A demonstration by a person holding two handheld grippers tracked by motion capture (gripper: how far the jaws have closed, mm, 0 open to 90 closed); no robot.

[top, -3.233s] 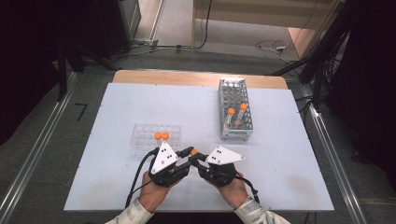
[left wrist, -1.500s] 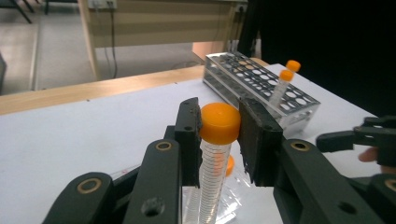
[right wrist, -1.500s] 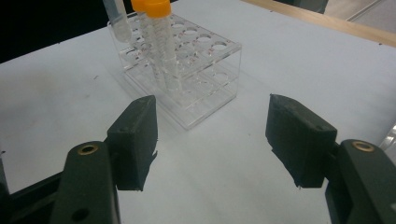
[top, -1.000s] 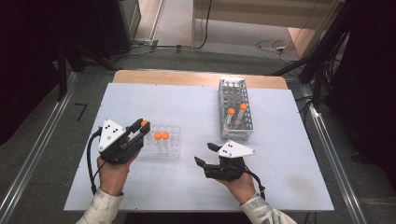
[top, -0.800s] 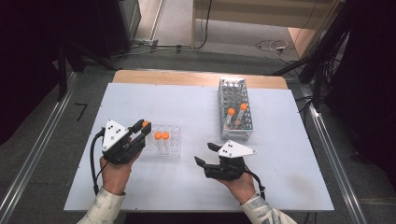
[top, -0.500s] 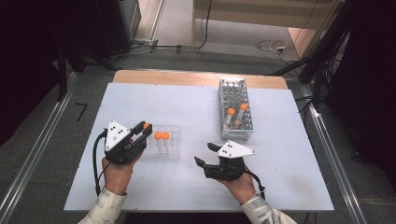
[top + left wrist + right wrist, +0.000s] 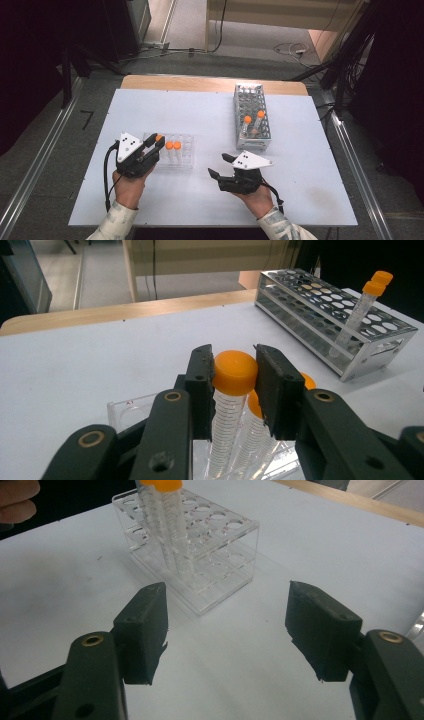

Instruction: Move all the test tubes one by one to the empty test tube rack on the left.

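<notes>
Our left gripper (image 7: 234,377) is clamped on the orange cap of a tube (image 7: 231,390), one black pad on each side of the cap, and the tube stands with its lower end down in the clear rack (image 7: 172,150) on the left part of the white surface (image 7: 210,120). In the high view the same gripper (image 7: 156,144) sits at the left end of that rack, with two more orange-capped tubes (image 7: 173,145) just to its right. Our right gripper (image 7: 227,630) hangs with its jaws wide apart and nothing between them, near the front of the surface and pointing toward the clear rack. Farther right and farther off stands the metal rack (image 7: 252,122), holding two capped tubes of its own. We judge the step in hand to be seating this tube in the clear rack. The next move calls for letting go of the cap without tipping the tube, then lifting straight clear.
</notes>
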